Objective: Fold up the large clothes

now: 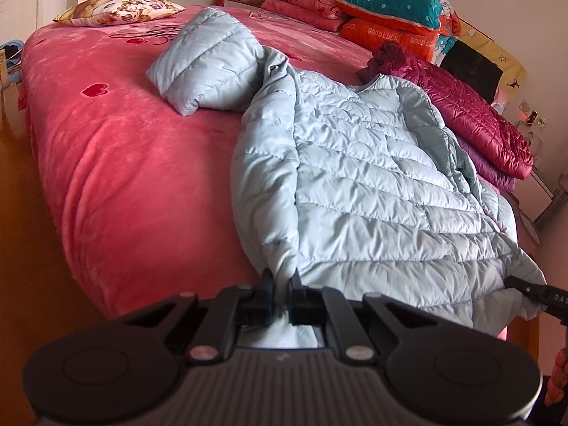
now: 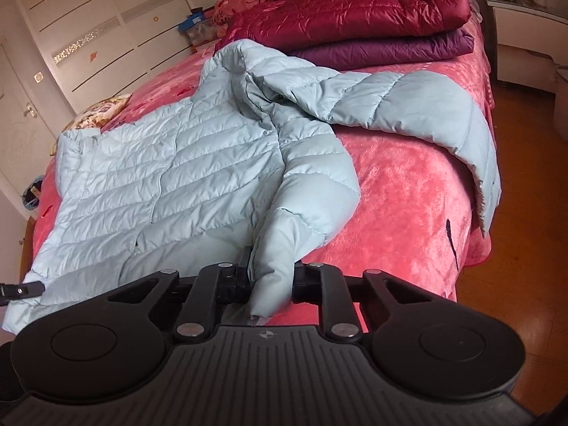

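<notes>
Presently the pale blue down jacket (image 1: 355, 177) lies spread on the pink bed (image 1: 124, 177) ahead of both sets of fingers, puffy and slippery-looking. Left gripper (image 1: 282, 284) pinches its hem; right gripper (image 2: 271, 277) pinches a sleeve cuff. Risk: slick padded fabric slipping out under a pull.

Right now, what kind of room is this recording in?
Most likely a home bedroom: a bed with a pink heart-print cover, a floral pillow at its far end, and white wardrobe doors beyond.
</notes>
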Demonstrator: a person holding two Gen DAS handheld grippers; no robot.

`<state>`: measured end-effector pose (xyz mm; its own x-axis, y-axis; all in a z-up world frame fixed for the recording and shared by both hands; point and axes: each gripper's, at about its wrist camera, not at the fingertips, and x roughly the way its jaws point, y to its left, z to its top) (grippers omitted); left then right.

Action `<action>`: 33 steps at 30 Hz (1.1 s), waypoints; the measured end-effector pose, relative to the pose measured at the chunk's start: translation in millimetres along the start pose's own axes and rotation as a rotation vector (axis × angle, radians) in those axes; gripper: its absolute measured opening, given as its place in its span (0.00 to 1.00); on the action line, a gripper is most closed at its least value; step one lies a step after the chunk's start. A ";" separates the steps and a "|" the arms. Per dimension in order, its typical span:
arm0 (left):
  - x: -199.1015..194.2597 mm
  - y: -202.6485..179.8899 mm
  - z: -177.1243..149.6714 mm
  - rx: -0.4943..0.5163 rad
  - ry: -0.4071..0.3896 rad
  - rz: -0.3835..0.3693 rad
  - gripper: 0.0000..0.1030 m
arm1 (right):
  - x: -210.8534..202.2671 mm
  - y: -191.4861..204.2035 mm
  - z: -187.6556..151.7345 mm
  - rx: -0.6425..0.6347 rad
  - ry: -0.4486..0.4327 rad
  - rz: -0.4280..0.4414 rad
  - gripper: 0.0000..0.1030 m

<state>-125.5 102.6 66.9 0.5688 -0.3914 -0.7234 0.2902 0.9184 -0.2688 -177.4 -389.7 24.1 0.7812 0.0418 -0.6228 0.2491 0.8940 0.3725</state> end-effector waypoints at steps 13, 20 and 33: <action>-19.1 7.9 -5.5 0.010 0.025 -0.008 0.03 | -35.6 0.4 -7.0 0.037 0.027 -0.023 0.21; -45.2 14.2 -12.9 -0.020 0.027 -0.008 0.03 | -37.0 -6.8 -8.4 0.072 0.026 -0.057 0.34; -72.2 1.5 59.6 -0.053 -0.245 -0.033 0.64 | -57.6 -29.4 -11.7 0.210 -0.101 0.030 1.00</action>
<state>-120.2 128.7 156.6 0.7312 -0.4173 -0.5396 0.2746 0.9042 -0.3271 -236.4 -413.1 41.0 0.8406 0.0124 -0.5415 0.3309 0.7798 0.5314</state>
